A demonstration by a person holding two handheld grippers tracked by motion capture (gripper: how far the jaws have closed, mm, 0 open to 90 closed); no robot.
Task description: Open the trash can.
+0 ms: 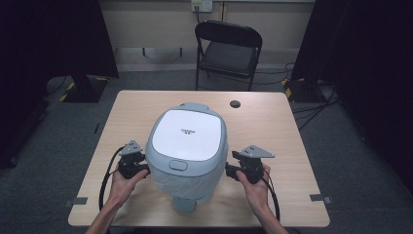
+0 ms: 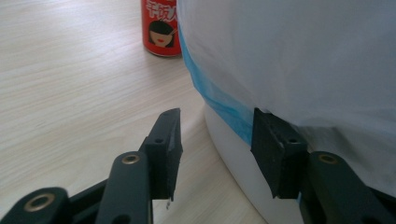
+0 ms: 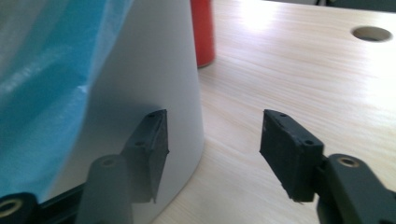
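The rice cooker (image 1: 187, 146) stands mid-table. The left gripper (image 1: 141, 168) at its 9 o'clock and the right gripper (image 1: 231, 170) at 3 o'clock are part-open, gripping nothing. A red can (image 2: 161, 28) is cut off.

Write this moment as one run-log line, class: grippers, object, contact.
left gripper: open, beside bin | right gripper: open, beside bin | object: white lidded plastic bin with blue liner, upright on wooden table | grip: none
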